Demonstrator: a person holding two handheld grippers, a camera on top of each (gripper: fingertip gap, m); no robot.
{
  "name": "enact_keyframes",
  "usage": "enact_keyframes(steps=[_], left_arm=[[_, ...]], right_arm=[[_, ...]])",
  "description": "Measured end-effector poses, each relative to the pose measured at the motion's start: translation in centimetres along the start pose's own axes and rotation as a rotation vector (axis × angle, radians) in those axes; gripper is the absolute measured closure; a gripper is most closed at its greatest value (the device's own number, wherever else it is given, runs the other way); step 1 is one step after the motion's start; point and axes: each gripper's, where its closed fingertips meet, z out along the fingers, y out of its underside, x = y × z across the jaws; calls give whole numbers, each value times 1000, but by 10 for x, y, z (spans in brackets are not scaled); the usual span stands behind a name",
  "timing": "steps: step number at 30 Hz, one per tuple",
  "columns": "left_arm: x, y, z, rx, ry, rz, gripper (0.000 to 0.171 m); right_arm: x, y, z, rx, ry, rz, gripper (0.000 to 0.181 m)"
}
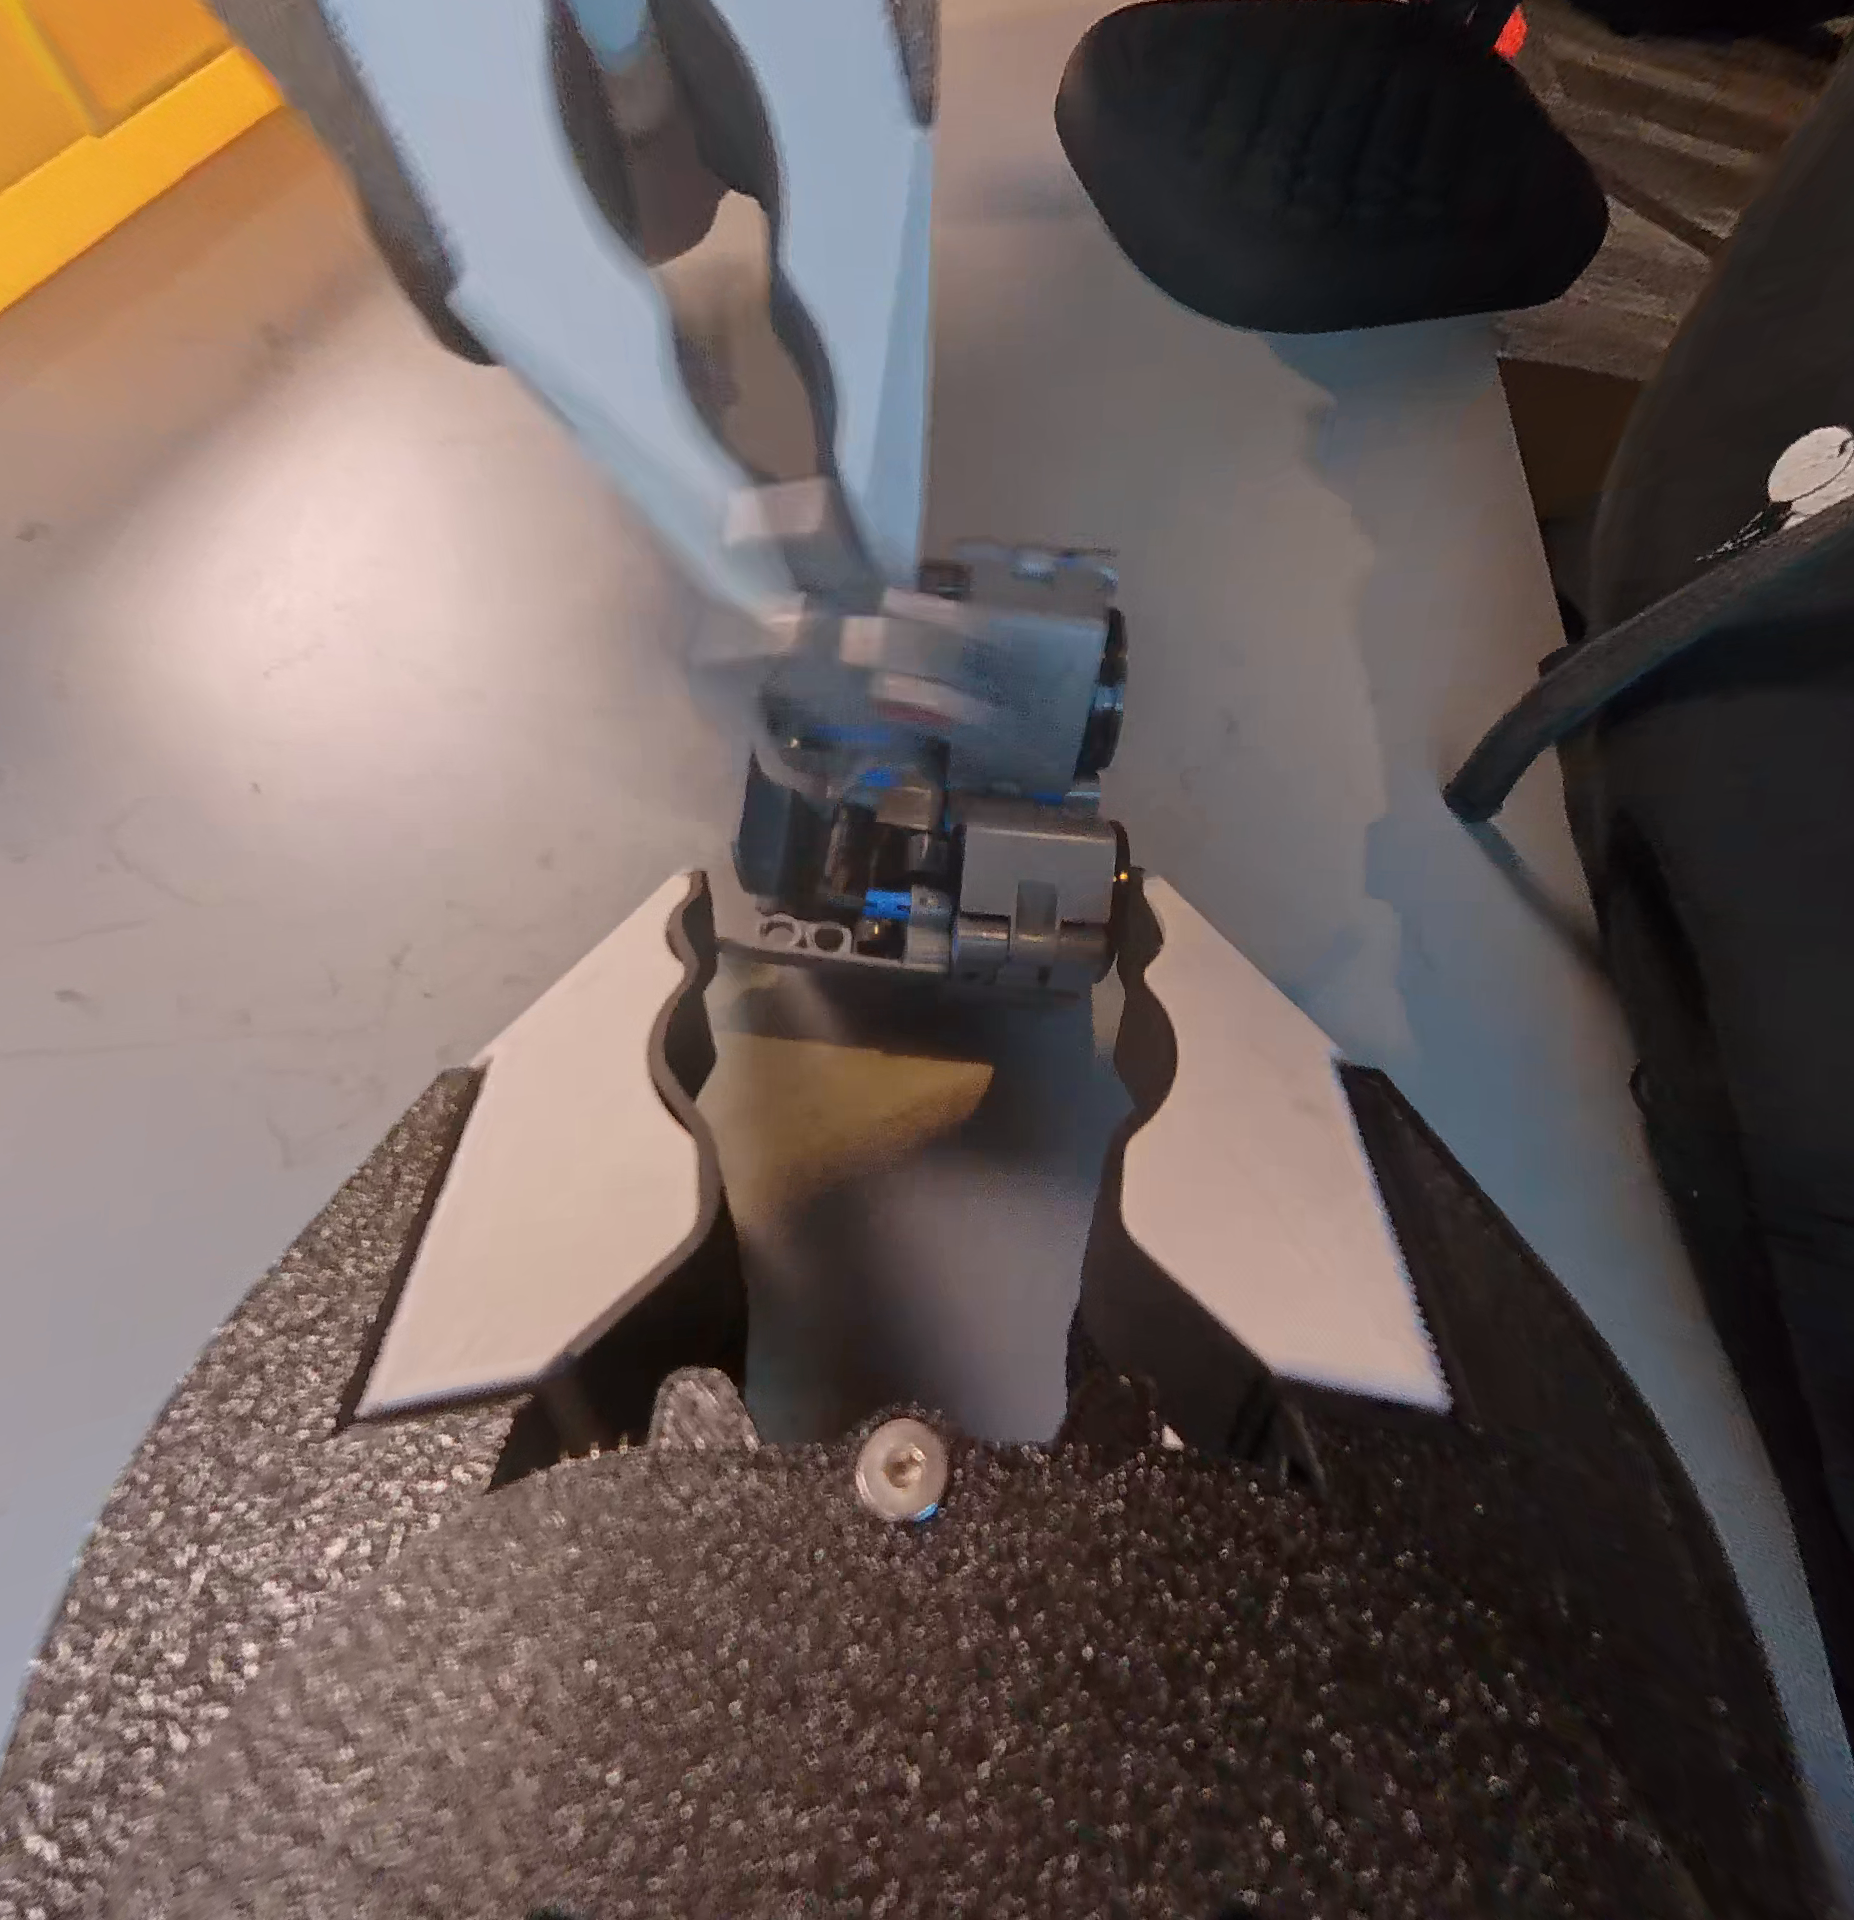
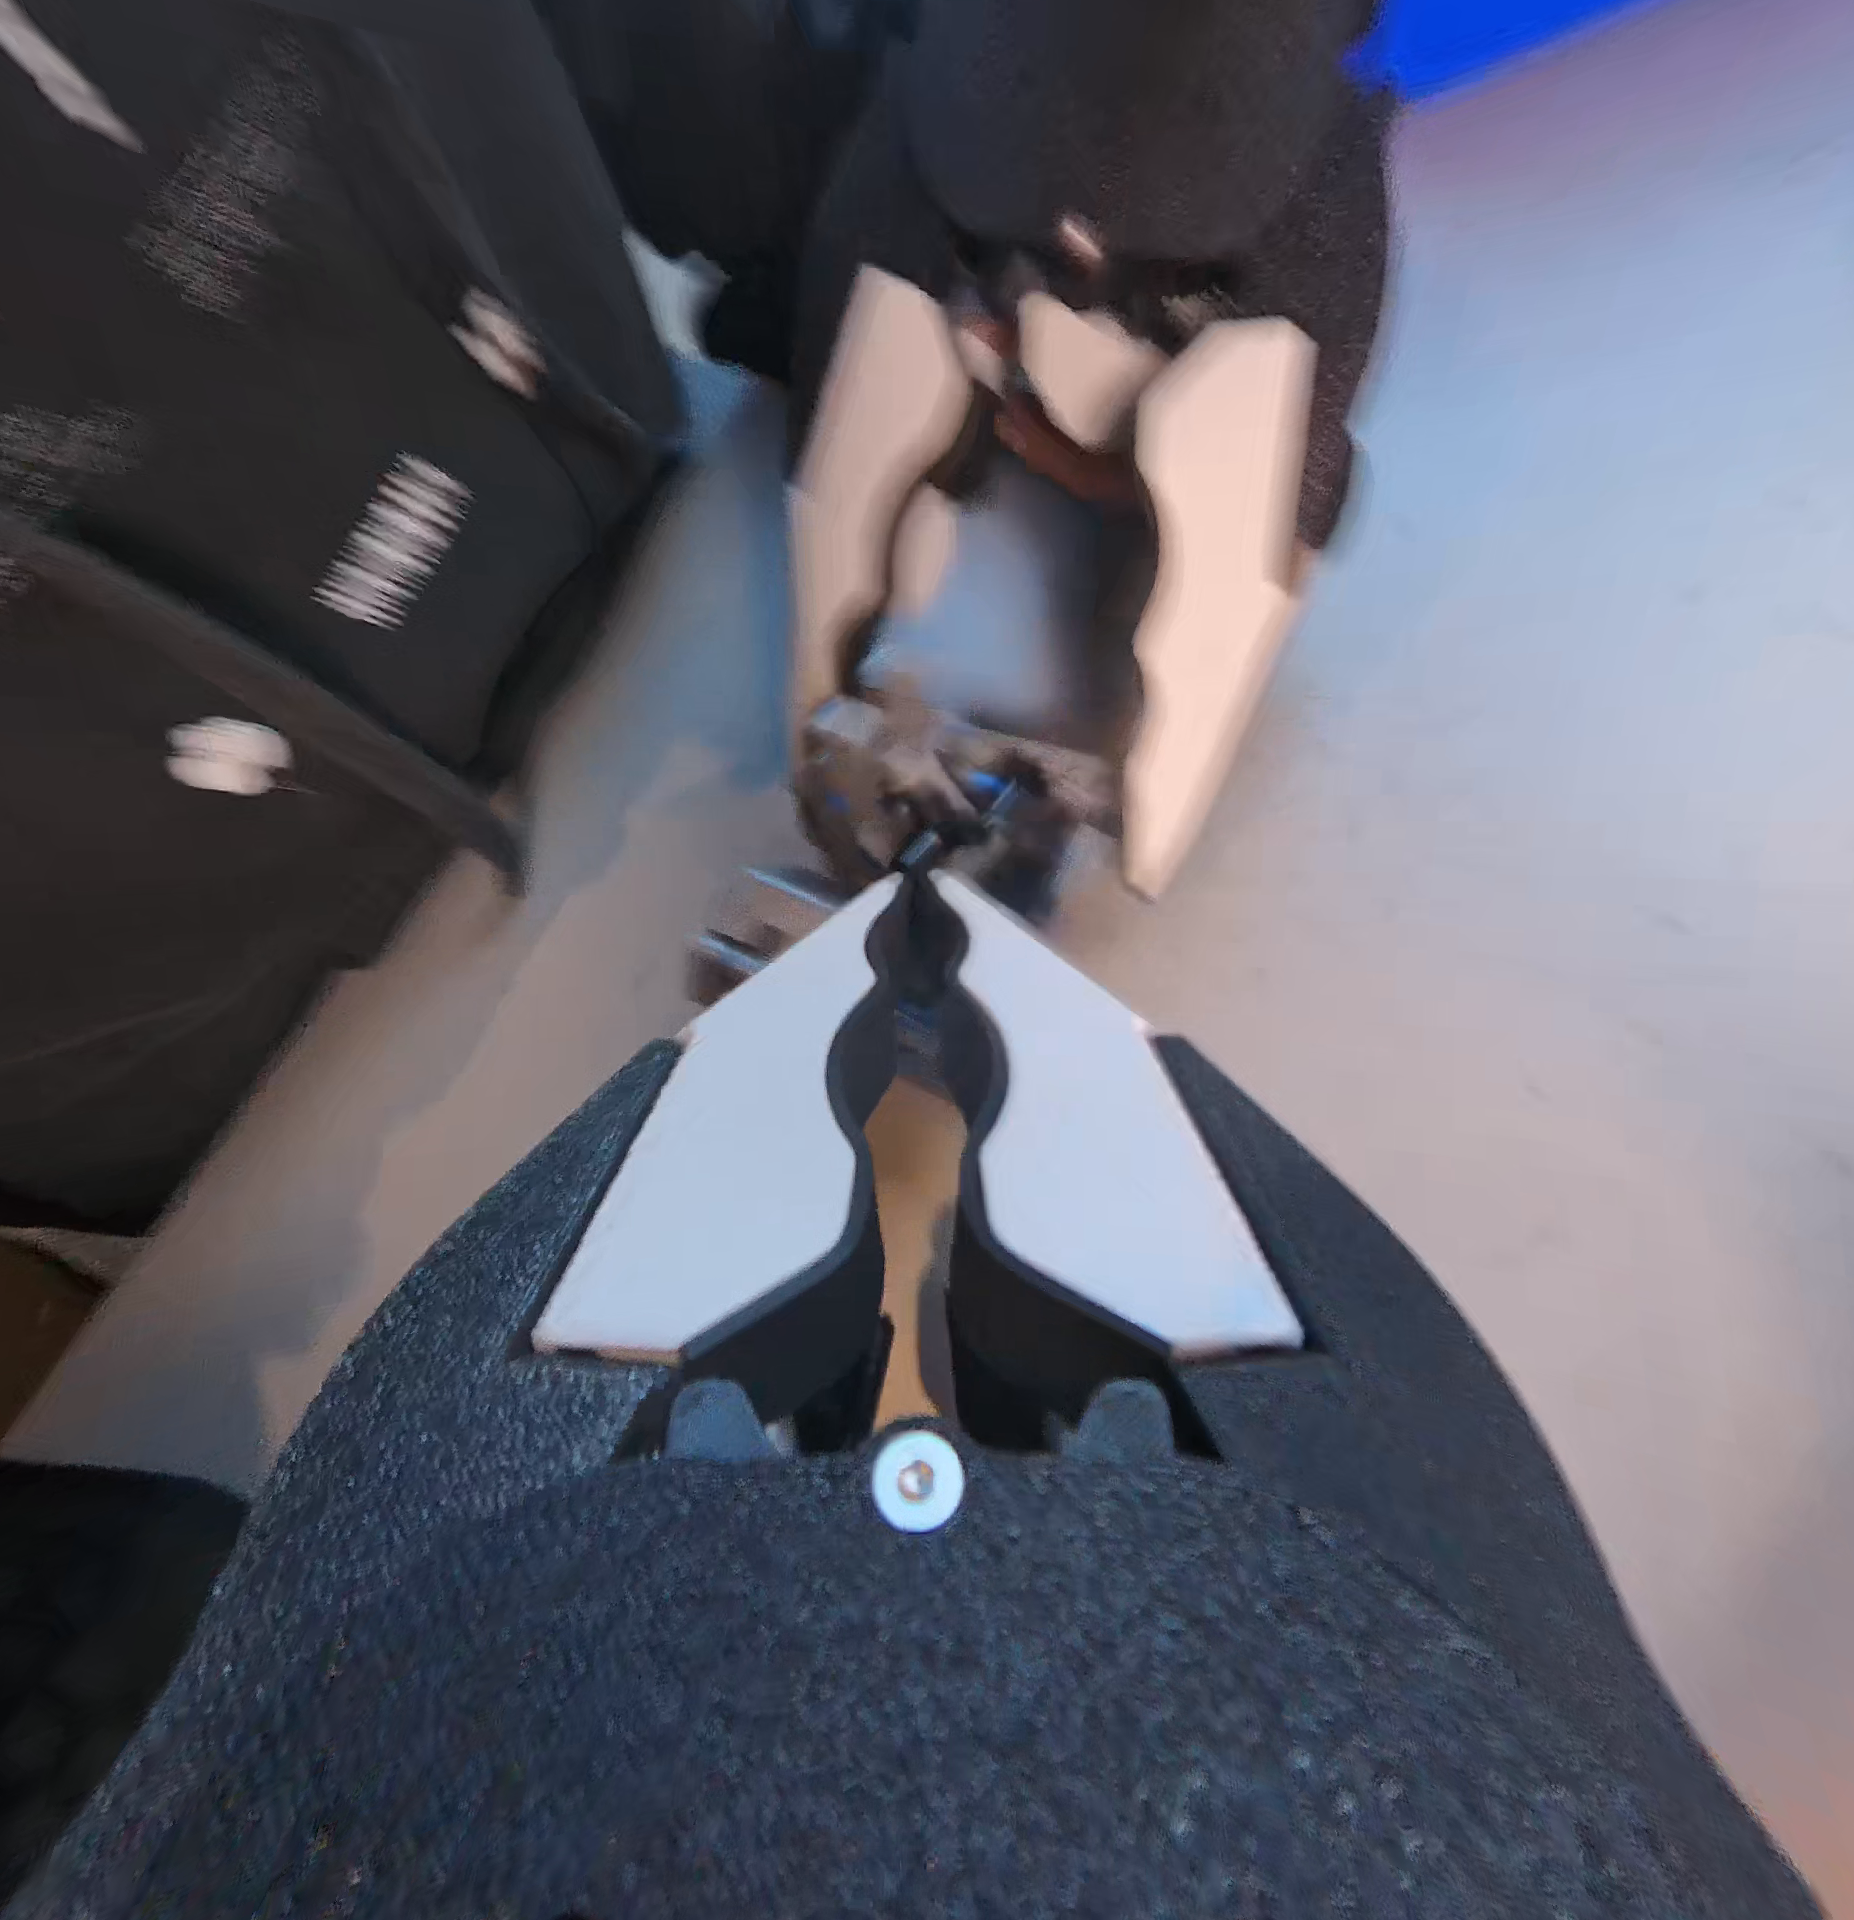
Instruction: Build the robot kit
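Note:
A grey brick-built assembly [image 1: 933, 821] with black and blue parts sits on the grey table [image 1: 279, 623]. My left gripper [image 1: 918, 909] is closed on its near end, one fingertip against each side. My right gripper [image 1: 798, 561] comes in blurred from the top, its tips at the assembly's upper left. In the right wrist view my right gripper [image 2: 915, 885] is almost fully closed and pinches a small black peg [image 2: 925, 847] right against the blurred assembly [image 2: 902, 774]. The left gripper [image 2: 990, 790] faces it from beyond, its pale fingers [image 2: 1209, 582] straddling the assembly.
A yellow object [image 1: 71, 156] lies at the table's far left. A black rounded pad [image 1: 1328, 166] sits at the top right. A person in dark clothing [image 1: 1785, 779] and a black cable [image 1: 1629, 675] are at the table's right edge. A brown box [image 2: 19, 1320] is beside the table. The grippers' ends are close to 4 centimeters from one another.

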Motion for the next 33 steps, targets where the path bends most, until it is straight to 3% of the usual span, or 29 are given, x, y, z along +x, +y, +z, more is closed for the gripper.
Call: enact_keyframes(steps=[1, 2, 3, 7, 14, 21, 27, 30, 33], left_arm=[[-9, 0, -2, 6, -48, -5, 94], [-19, 1, -5, 4, -89, 7, 94], [-21, 1, -10, 3, -90, 22, 94], [-24, 4, -15, 5, -98, 7, 94], [-27, 5, -17, 13, -91, -21, 94], [-25, 2, -23, 31, -82, -11, 94], [-25, -7, -45, 58, -112, 37, 95], [-8, -18, -57, 105, -56, 80, 108], [19, -19, -59, 124, 82, 99, 117]], right_arm=[[-15, -11, 4, 64, -80, 4, 181], [-23, -6, 13, 22, -102, -10, 181], [-25, 1, 23, -44, -77, -53, 181], [-17, -16, 12, 5, 9, -71, 181], [-8, -10, 7, -36, 159, -84, 181], [-44, -7, 43, -92, 185, -16, 160], [-39, -4, 68, -136, 319, 55, 154], [-35, -1, 74, -161, 349, 36, 173], [-40, -1, 71, -138, 315, 45, 174]])
